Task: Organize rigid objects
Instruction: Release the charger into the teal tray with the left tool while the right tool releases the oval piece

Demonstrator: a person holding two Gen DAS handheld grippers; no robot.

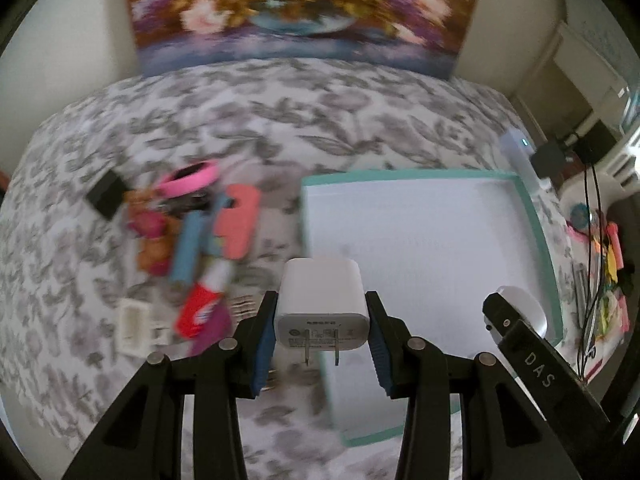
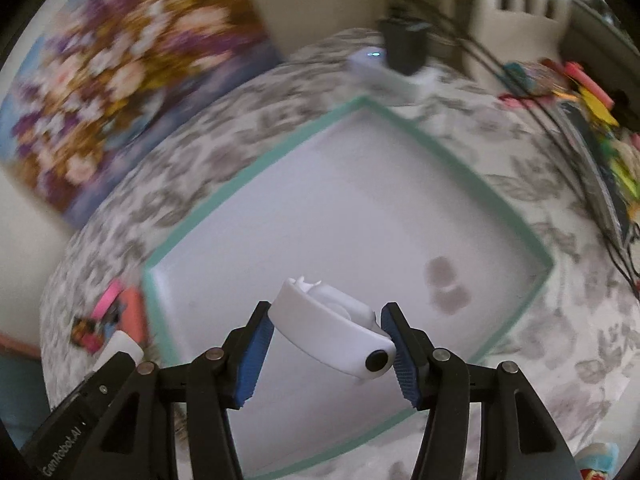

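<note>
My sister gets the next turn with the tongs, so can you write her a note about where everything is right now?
Left tongs: shut on the white plug charger, held near the left edge of the teal-rimmed tray.
Right tongs: shut on a white curved plastic piece, above the same tray.
Done: both things are picked up. The tray looks mostly bare; one blurry smudge or small item shows in it.
Left: set both in the tray, then fetch the colourful pile on the flowery cloth.

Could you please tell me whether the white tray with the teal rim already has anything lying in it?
Empty: the white tray with the teal rim shows only bare floor and a shadow. The white plug charger and the white curved plastic piece are held in the tools.
</note>
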